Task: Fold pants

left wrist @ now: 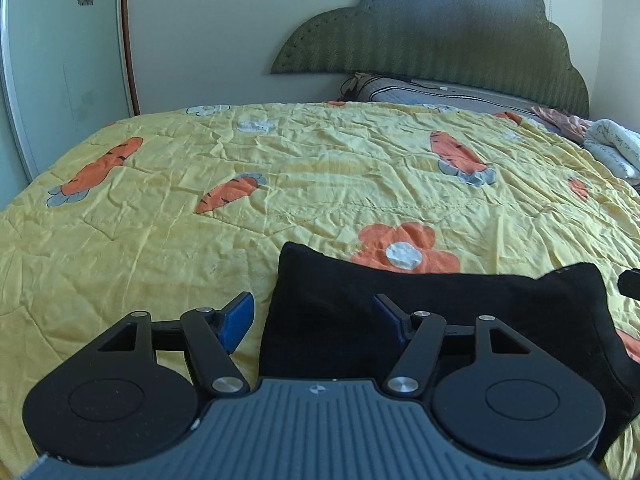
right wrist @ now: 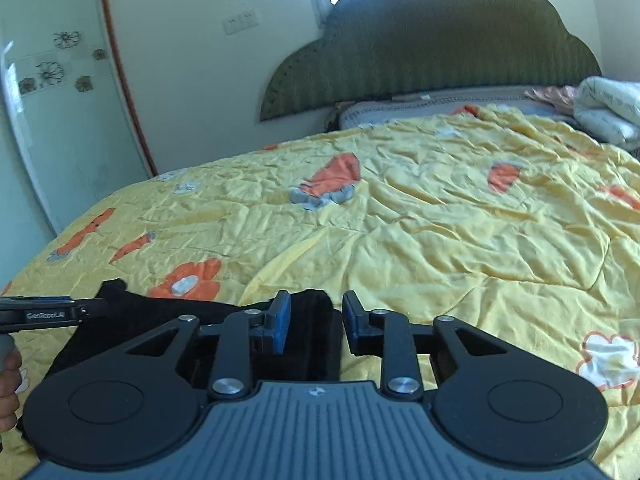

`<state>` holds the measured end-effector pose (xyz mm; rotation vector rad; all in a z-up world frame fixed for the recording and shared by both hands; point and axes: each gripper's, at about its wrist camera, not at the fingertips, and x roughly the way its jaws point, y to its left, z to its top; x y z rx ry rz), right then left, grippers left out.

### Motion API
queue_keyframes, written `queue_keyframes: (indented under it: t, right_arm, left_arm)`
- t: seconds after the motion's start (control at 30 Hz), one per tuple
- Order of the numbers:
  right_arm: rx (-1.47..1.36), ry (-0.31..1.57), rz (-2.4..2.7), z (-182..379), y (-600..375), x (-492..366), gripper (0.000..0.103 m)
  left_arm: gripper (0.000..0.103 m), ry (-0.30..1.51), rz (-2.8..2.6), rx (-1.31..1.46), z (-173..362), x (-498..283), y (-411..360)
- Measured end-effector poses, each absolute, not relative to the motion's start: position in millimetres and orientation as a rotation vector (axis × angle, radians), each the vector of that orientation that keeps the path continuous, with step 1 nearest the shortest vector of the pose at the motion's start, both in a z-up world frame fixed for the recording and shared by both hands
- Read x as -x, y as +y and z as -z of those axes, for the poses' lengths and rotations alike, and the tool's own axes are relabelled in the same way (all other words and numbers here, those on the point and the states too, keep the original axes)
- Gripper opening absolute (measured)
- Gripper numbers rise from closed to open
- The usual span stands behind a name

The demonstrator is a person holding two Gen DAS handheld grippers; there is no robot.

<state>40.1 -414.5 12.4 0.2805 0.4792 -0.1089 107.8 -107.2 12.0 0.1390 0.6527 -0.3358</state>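
Black pants (left wrist: pixel 420 320) lie folded in a compact rectangle on the yellow quilt (left wrist: pixel 280 184) near the front edge of the bed. My left gripper (left wrist: pixel 314 316) is open, its blue pads straddling the left edge of the pants, holding nothing. In the right wrist view the pants (right wrist: pixel 312 336) lie under and left of my right gripper (right wrist: pixel 316 320), which is partly open over the pants' right end, with nothing between the pads. The left gripper's body (right wrist: pixel 44 314) shows at that view's left edge.
The quilt has orange carrot and flower prints. A green scalloped headboard (left wrist: pixel 440 40) and a grey pillow (left wrist: pixel 432 94) are at the far end. Rolled white bedding (left wrist: pixel 612 148) lies at the far right. A wardrobe door (left wrist: pixel 60 60) stands left of the bed.
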Motion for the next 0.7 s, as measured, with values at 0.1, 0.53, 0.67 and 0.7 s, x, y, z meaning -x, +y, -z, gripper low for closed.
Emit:
queue_keyframes:
  t: [0.1, 0.53, 0.67, 0.7]
  right_arm:
    - [-0.209, 0.491, -0.05, -17, -386, -24, 0.027]
    - [-0.075, 0.551, -0.03, -10, -345, -7, 0.029]
    - [-0.044, 0.608, 0.012, 6, -343, -15, 0.029]
    - [-0.041, 0.613, 0.028, 9, -345, -15, 0.029]
  left_arm:
    - [0.069, 0.674, 0.35, -0.15, -4, -89, -106]
    - [0.072, 0.706, 0.325, -0.143, -1, -64, -111]
    - [0.074, 0.726, 0.314, -0.158, 3, -58, -114]
    - [0.075, 0.724, 0.312, -0.165, 3, -57, -115]
